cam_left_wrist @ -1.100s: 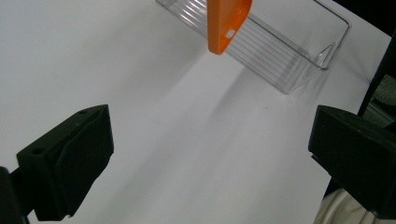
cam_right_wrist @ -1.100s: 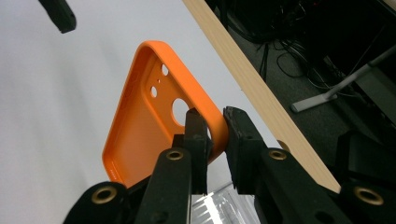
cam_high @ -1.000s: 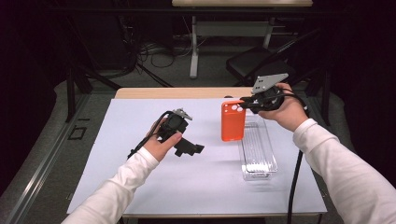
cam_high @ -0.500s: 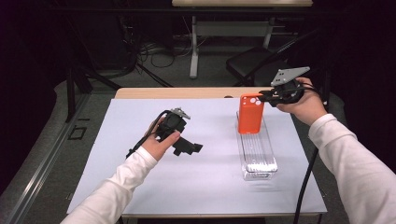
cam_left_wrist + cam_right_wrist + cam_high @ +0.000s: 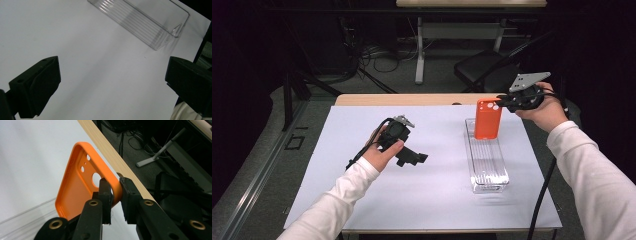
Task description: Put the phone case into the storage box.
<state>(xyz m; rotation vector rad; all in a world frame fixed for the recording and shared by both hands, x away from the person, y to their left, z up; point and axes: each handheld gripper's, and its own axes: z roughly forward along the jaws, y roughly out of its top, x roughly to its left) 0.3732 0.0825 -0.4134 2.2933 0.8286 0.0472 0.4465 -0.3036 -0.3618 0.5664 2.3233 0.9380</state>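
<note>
Since a second ago, the orange phone case (image 5: 488,119) has travelled toward three o'clock, from beside the clear tray (image 5: 488,165) to above its twelve-o'clock end. At nine o'clock the left gripper (image 5: 412,157) rests idle over the white counter (image 5: 337,165), fingers (image 5: 37,85) spread wide on nothing. The right gripper (image 5: 115,195) pinches the case's rim near its camera hole. Carrying seems nearly done; next, I judge, lowering it into the tray and letting go.
</note>
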